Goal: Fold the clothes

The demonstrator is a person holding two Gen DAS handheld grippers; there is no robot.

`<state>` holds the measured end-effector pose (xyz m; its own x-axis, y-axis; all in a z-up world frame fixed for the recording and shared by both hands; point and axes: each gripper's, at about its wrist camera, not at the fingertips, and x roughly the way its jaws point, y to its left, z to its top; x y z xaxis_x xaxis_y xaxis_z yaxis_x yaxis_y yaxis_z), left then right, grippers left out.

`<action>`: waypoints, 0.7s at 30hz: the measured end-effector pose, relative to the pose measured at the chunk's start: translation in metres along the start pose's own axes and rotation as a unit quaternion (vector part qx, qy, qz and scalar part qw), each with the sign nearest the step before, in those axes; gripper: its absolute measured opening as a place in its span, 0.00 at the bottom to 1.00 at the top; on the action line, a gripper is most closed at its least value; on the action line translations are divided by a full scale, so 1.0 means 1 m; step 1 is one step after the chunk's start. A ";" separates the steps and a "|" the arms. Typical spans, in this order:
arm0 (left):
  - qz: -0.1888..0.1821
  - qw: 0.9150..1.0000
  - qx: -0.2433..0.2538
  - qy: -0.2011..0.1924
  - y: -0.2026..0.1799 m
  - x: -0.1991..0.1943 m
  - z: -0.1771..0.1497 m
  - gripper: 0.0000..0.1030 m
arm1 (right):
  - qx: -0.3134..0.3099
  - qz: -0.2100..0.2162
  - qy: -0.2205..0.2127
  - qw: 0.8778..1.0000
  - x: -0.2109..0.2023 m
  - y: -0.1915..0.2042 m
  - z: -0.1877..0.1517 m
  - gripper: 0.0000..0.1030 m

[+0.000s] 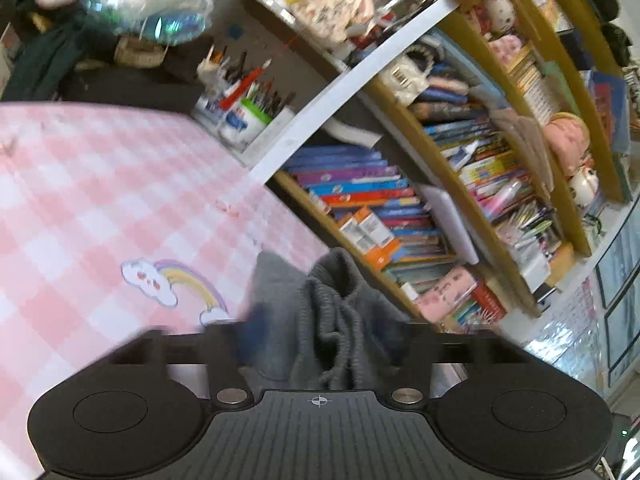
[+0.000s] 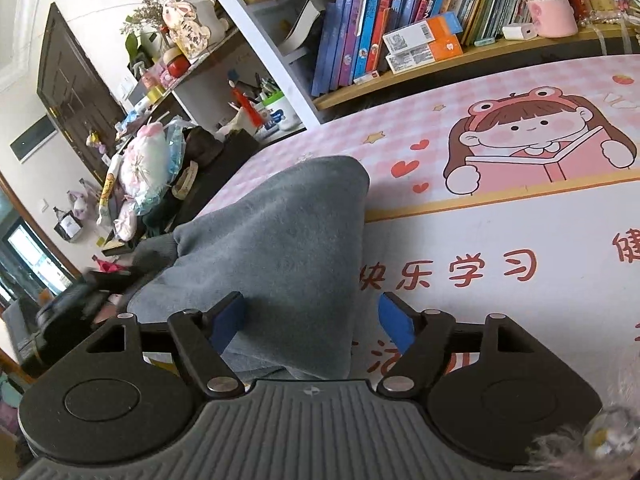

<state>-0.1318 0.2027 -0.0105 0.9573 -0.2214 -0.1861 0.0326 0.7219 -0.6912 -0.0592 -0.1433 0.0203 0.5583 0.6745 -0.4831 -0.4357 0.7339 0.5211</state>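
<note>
A grey garment with a ribbed waistband and drawstring (image 1: 332, 320) hangs bunched between the fingers of my left gripper (image 1: 324, 340), which looks shut on it, lifted above the pink checked table mat (image 1: 100, 200). The view is motion-blurred. In the right wrist view the same grey garment (image 2: 288, 240) lies as a folded wedge on the mat (image 2: 500, 240). My right gripper (image 2: 312, 320) is open, its blue pads (image 2: 230, 318) on either side of the cloth's near edge, not closed on it. The left gripper shows blurred at the far left (image 2: 80, 300).
A bookshelf full of books (image 1: 380, 208) runs along the mat's far edge. A pen holder (image 1: 248, 112) and cluttered items (image 2: 148, 168) sit at the table's end. The mat carries a cartoon girl print (image 2: 540, 140).
</note>
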 end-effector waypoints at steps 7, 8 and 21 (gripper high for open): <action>-0.008 1.000 0.001 0.027 -0.002 0.003 -0.005 0.73 | -0.008 0.001 0.001 1.000 0.002 0.005 0.001 0.70; -0.007 0.999 -0.004 0.031 -0.002 0.005 -0.005 0.54 | -0.011 0.001 0.001 1.000 0.002 0.006 0.001 0.71; 0.009 0.999 0.028 0.024 0.002 0.010 -0.007 0.24 | -0.032 -0.006 0.004 0.999 0.004 0.011 0.001 0.72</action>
<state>-0.1244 0.1974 -0.0179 0.9430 -0.2380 -0.2325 0.0326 0.7615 -0.6473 -0.0614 -0.1324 0.0249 0.5589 0.6656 -0.4946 -0.4733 0.7458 0.4688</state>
